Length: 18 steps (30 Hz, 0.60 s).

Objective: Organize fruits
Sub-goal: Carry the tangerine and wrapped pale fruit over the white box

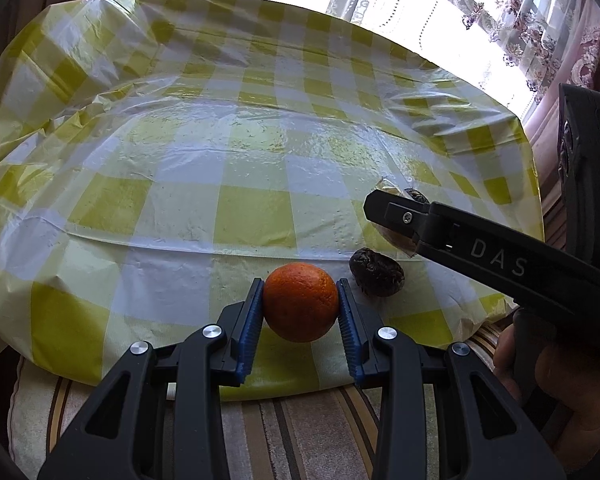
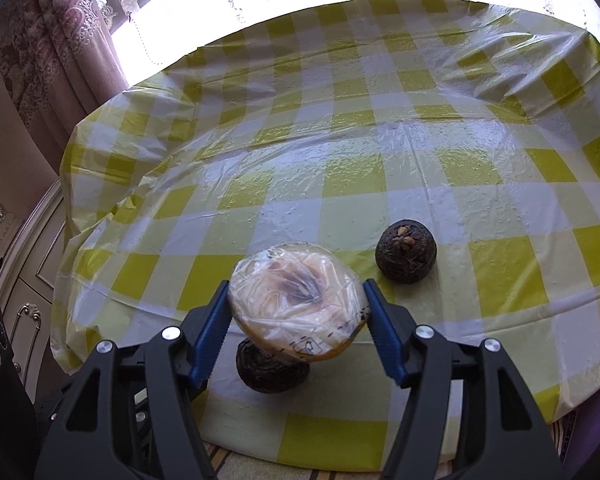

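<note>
Fingers (image 1: 256, 312) pinch orange (image 1: 300, 302) between them.

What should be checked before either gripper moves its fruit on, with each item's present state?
1. Left gripper shut on the orange, both pads touching: ok.
2. Right gripper shut on the wrapped fruit: ok.
3. Wrapped fruit lifted off the tablecloth: ok, it hangs above the near dark fruit.
4. Orange lifted: cannot tell.
5. Far dark fruit standing apart from both grippers: ok.
6. Bowl or basket for the fruit in view: not ok.
</note>
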{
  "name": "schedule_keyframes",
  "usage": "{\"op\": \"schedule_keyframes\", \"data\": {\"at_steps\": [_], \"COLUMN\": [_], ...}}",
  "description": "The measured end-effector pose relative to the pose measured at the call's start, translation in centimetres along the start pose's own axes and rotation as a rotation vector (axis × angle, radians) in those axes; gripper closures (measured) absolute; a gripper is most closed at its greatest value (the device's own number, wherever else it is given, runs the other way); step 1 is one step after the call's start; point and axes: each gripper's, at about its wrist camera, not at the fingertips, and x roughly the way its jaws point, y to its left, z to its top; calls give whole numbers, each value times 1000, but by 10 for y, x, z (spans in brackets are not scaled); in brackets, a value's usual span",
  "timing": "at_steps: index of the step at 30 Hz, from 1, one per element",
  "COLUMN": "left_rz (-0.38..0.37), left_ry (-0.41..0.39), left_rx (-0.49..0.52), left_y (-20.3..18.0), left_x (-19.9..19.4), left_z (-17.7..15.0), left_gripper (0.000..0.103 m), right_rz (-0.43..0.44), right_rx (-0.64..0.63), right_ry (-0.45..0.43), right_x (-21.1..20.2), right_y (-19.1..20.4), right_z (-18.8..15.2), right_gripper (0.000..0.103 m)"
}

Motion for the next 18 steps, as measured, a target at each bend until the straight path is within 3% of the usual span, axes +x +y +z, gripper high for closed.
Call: {"op": "schedule_keyframes", "data": {"at_steps": [18], "left_rz": [31], "left_ry": [-36], "left_rx": [110], "left_y": [-42], "left_x": [-17], "left_z": [8], "left_gripper": [69], "right_rz": [-79], "right_rx": [41], "right_ry": [-47], "right_x": [-60], "right_y": [-63], "right_z": [-23], "right_gripper": [38]}}
